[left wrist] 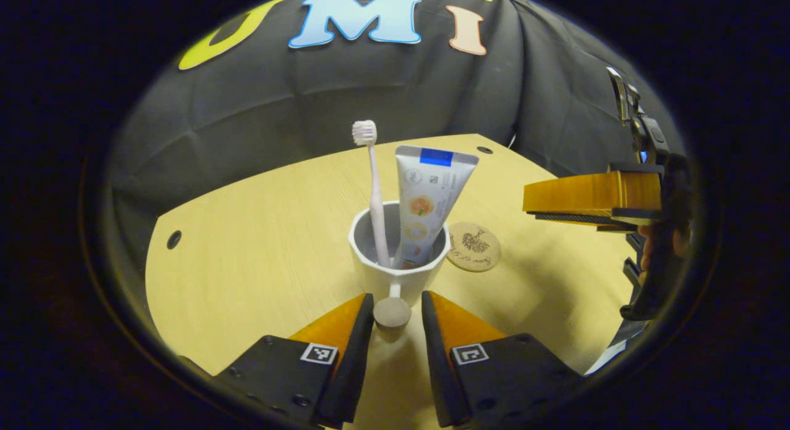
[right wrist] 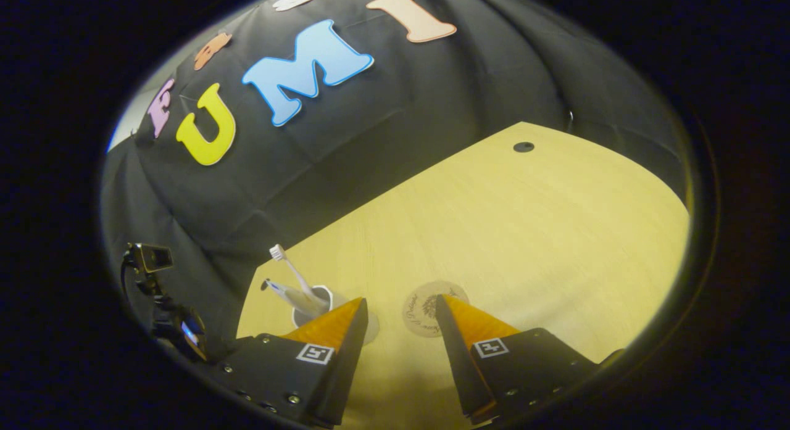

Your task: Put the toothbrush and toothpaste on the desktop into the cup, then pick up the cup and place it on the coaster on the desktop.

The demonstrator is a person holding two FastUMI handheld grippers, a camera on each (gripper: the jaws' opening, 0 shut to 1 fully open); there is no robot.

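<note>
In the left gripper view the left gripper (left wrist: 398, 313) sits low over the desk (left wrist: 259, 257), its two orange, black-backed fingers parted, one on each side of the cup's handle. The handle's round end (left wrist: 392, 312) lies between the tips with a thin gap either way, so the jaws are open and not pressing on it. Straight ahead of the jaws stands the cup (left wrist: 398, 248), white, faceted, with a grey inside. The toothbrush (left wrist: 373, 189) stands in it nearly upright, bristles up, and the toothpaste (left wrist: 426, 198) leans beside it, flat crimped end up. Just beyond the cup, ahead and right of the jaws, lies the coaster (left wrist: 473, 246), a round brown disc with a dark printed pattern, flat on the desk and close beside the cup. Far right, the right gripper (left wrist: 574, 217) hangs well above the desk, seen side-on, with a hand (left wrist: 663, 242) on its black grip.

In the right gripper view the right gripper (right wrist: 401, 310) is tilted down at the desk (right wrist: 524, 232), fingers spread wide with nothing between them. The coaster (right wrist: 423, 310) shows in the gap, partly behind the right finger. The cup (right wrist: 315, 306) peeks past the left fingertip, with toothbrush (right wrist: 290, 272) and toothpaste (right wrist: 284, 291) leaning left.

The desk is pale, smooth wood grain with small dark holes (right wrist: 523, 147); black wrinkled cloth (left wrist: 370, 90) walls it in.
</note>
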